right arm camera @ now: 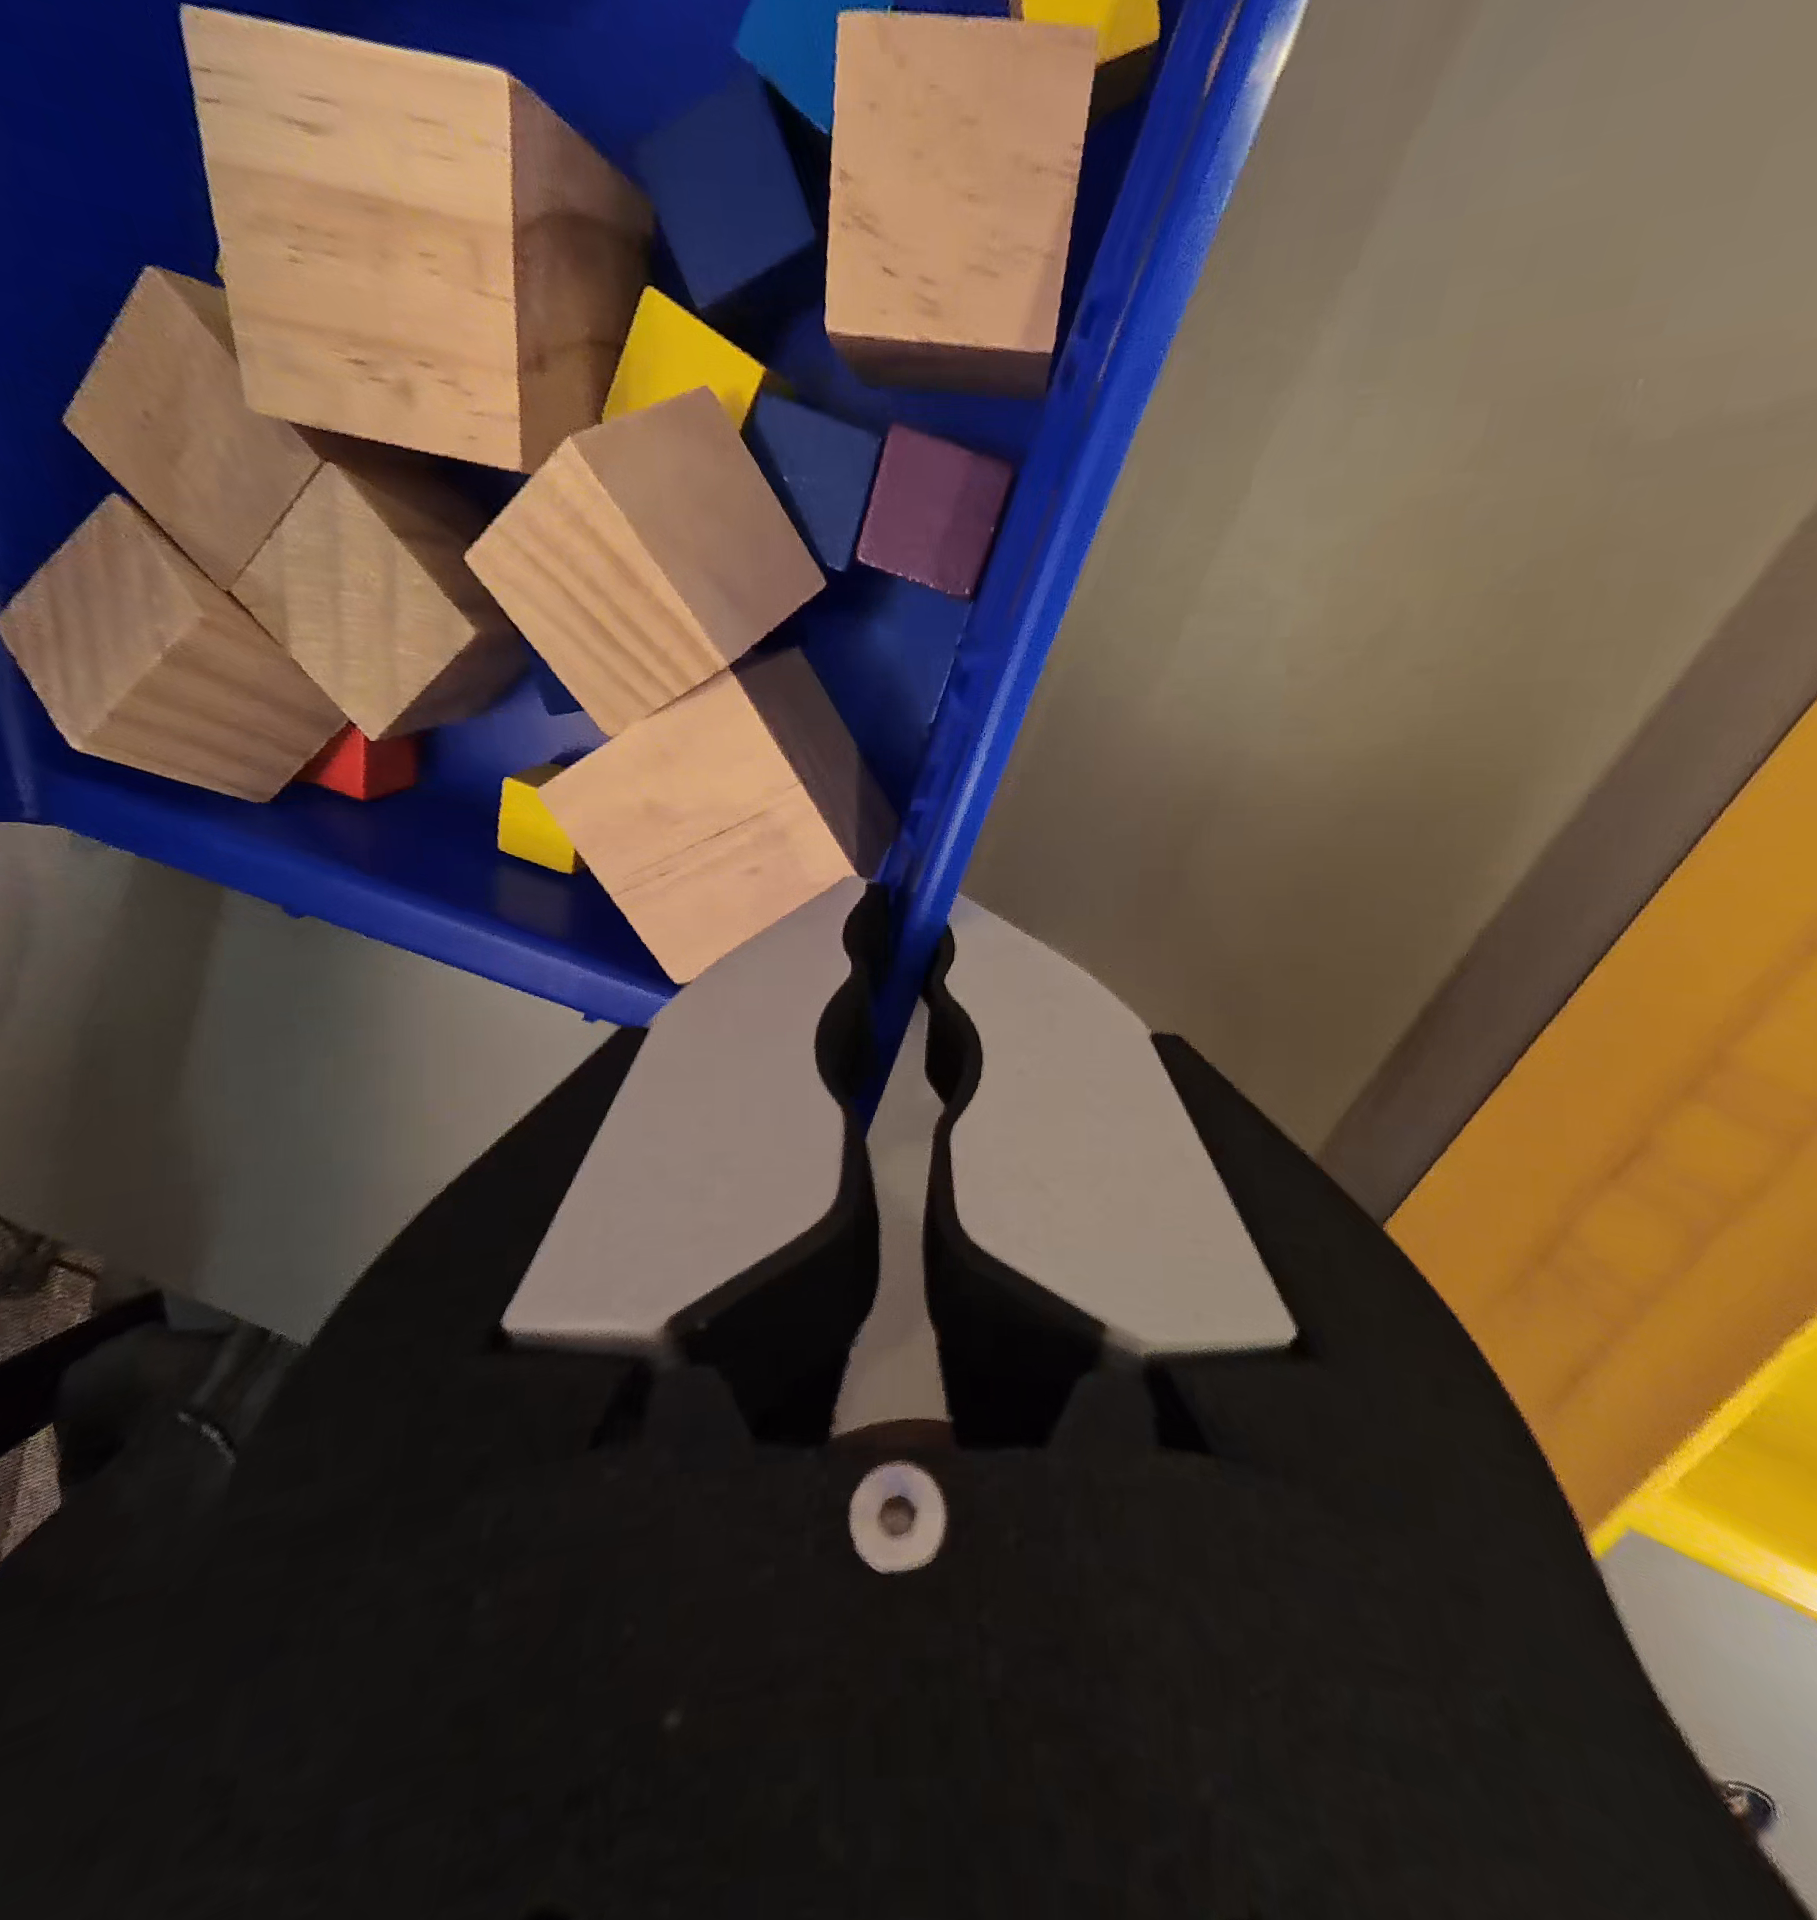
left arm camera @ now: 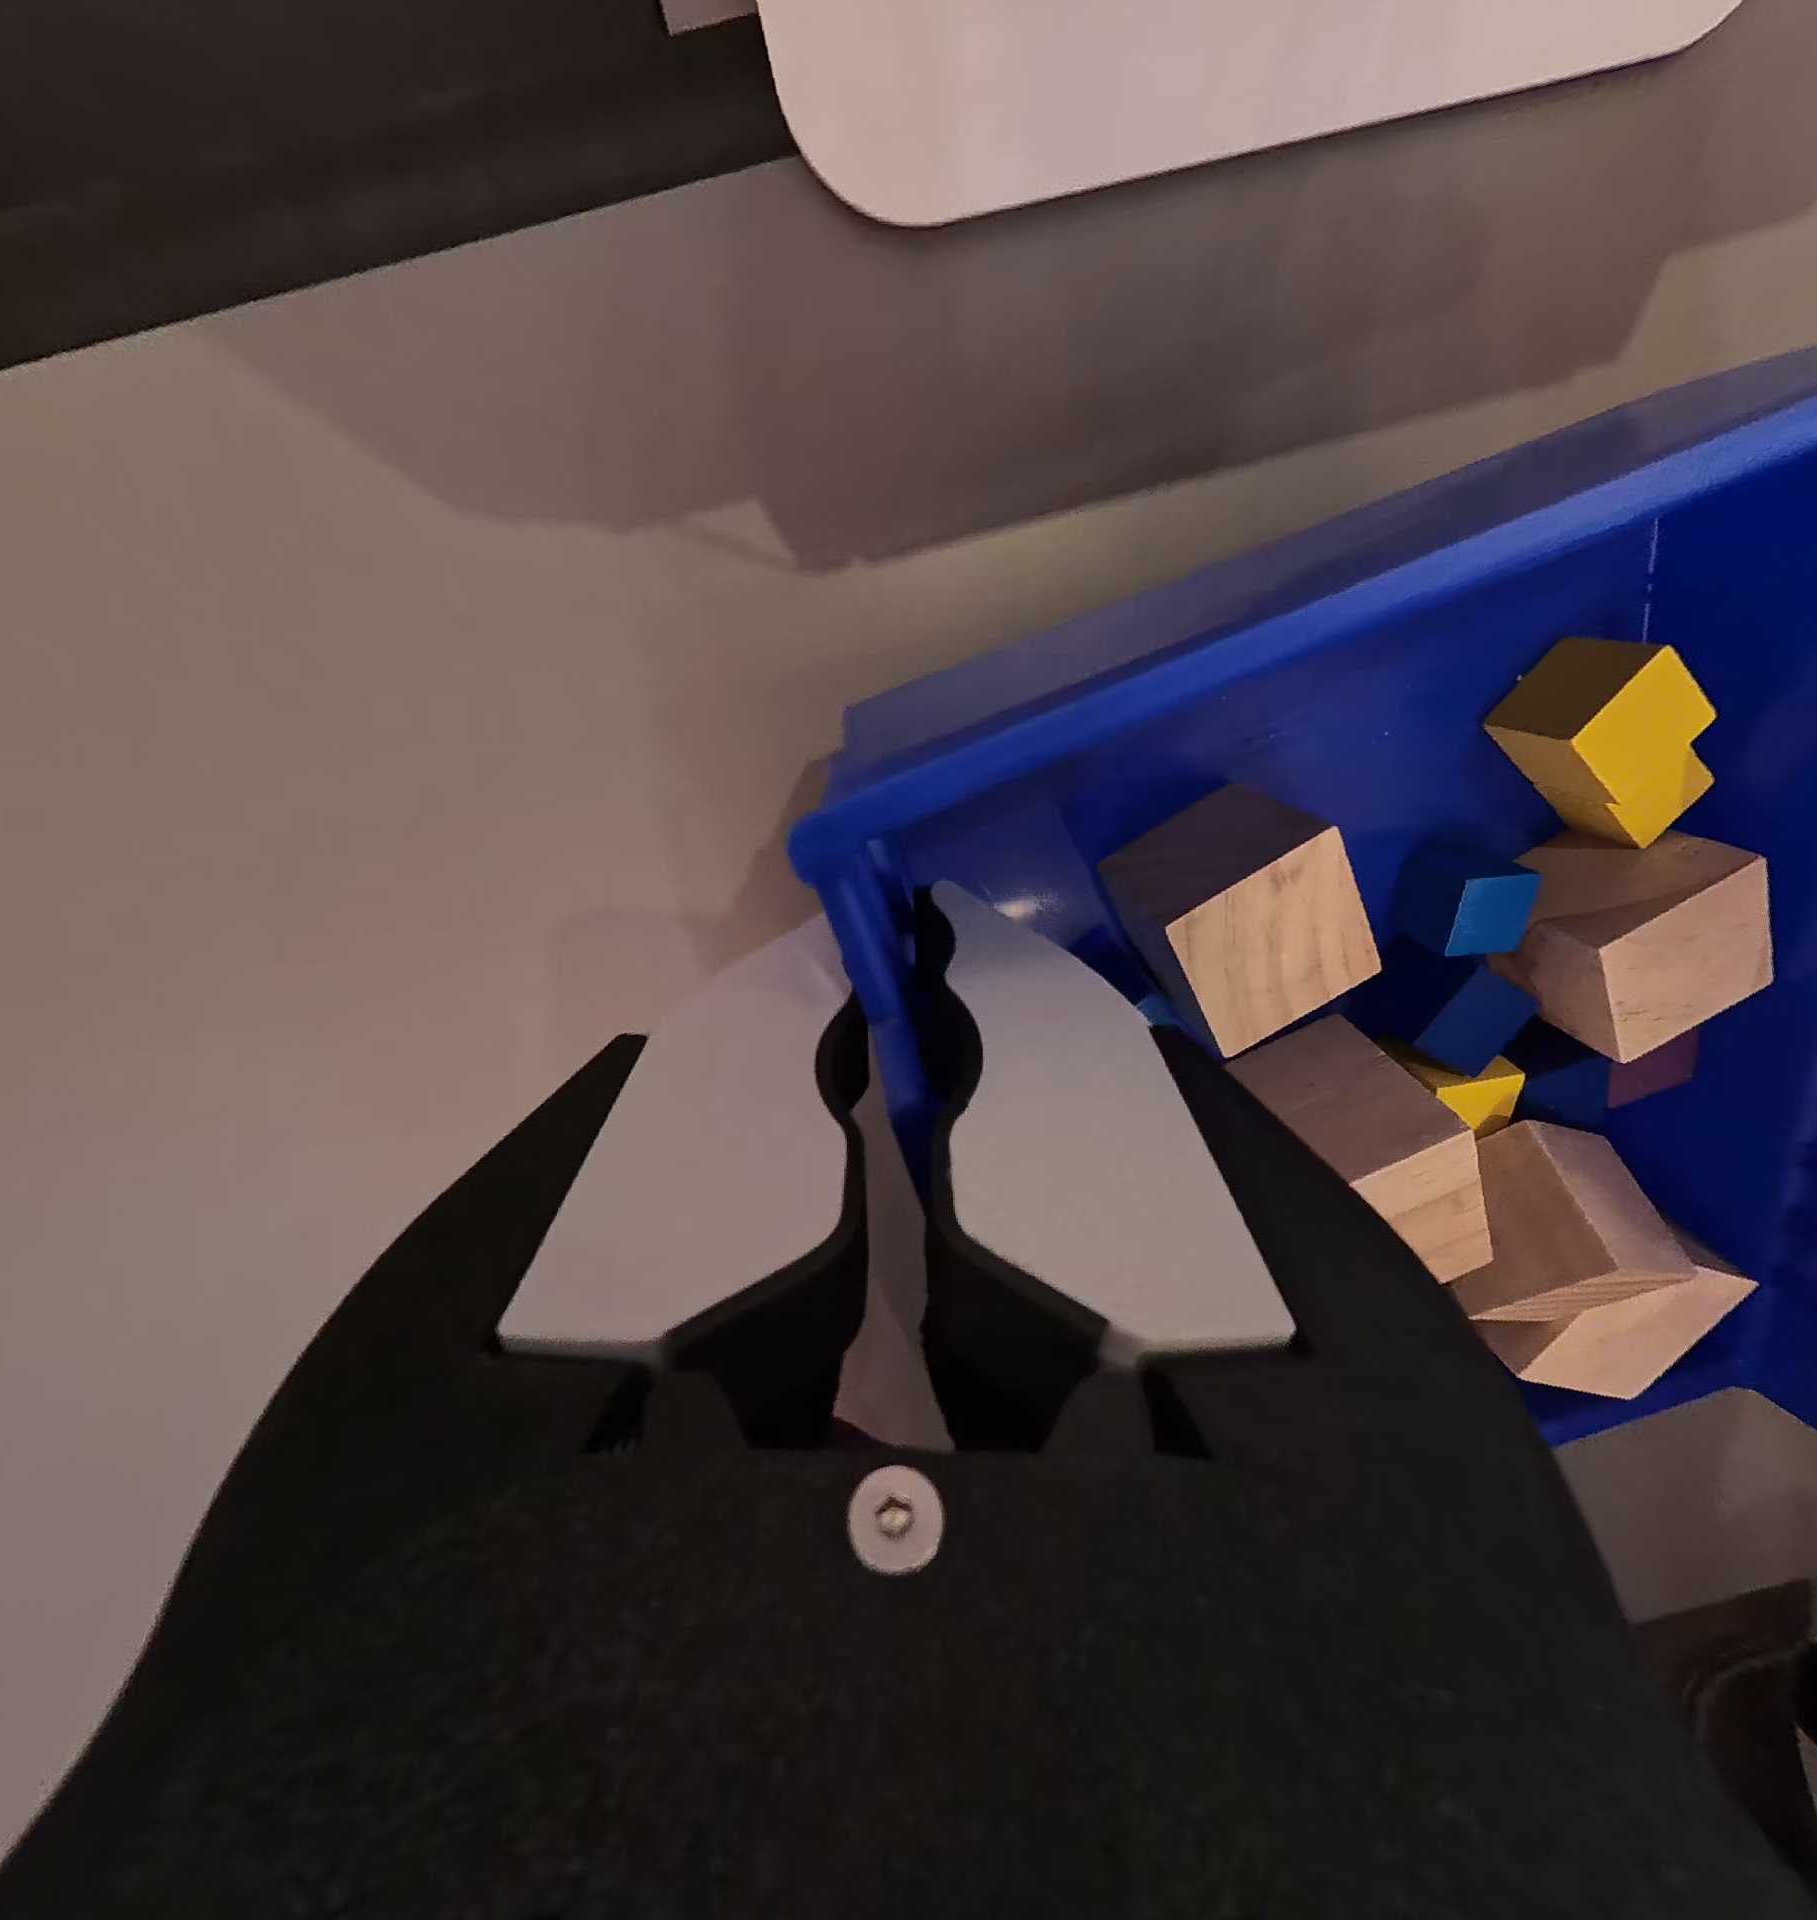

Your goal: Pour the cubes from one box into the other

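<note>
At left, the left claw [left arm camera: 888,987] is pinched narrow on one end wall of the blue box [left arm camera: 1299,665], which looks lifted clear of the grey desk [left arm camera: 312,831] and tipped. Inside, the large plain wooden cubes [left arm camera: 1273,940] and smaller yellow cubes [left arm camera: 1610,727] and blue cubes [left arm camera: 1486,914] lie jumbled against the box's floor and wall. A pale rounded board [left arm camera: 1195,94] lies at the desk's far edge, well apart from the box.

At right, the right claw [right arm camera: 899,961] is likewise clamped tight on the box's opposite wall [right arm camera: 1091,468], the thin blue rim [right arm camera: 997,665] caught between its jaws. The load fills the view from this side: wooden cubes [right arm camera: 384,239] heaped together, with a purple cube [right arm camera: 935,509], a red one [right arm camera: 364,764] and yellow ones [right arm camera: 535,821] wedged among them. Farther right sits the yellow box [right arm camera: 1662,1143], near but not under the blue one; its inside is mostly out of frame.

The pour appears barely begun: every cube in sight is inside the blue box, and none can be seen in the yellow one. Carrying the box over the yellow one and tipping it out remains.
</note>
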The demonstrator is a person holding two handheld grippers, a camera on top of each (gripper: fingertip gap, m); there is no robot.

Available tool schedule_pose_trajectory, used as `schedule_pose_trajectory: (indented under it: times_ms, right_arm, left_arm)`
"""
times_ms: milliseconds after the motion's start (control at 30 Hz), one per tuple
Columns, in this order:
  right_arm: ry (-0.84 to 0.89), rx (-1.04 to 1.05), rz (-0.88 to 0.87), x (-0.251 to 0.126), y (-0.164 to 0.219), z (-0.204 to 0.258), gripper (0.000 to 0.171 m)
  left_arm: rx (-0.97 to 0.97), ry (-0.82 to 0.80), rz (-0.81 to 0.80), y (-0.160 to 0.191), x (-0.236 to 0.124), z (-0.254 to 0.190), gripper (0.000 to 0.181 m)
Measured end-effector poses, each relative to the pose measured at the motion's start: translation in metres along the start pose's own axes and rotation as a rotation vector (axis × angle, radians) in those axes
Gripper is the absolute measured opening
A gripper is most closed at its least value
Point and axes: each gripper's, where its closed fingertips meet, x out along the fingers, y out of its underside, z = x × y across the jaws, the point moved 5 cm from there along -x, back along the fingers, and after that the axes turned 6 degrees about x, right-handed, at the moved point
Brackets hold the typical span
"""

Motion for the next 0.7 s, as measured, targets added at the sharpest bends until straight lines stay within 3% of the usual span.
schedule_pose_trajectory:
  times_ms: [400,700]
  right_arm:
    - [0.056,0.033,0.006,-0.085,-0.002,-0.054,0.004]
    - [0.26,0.174,-0.117,-0.192,0.017,-0.178,0.003]
  left_arm:
    - [0.036,0.073,0.01,-0.041,-0.037,-0.068,0.006]
    - [0.142,0.199,-0.119,-0.146,-0.077,-0.225,0.006]
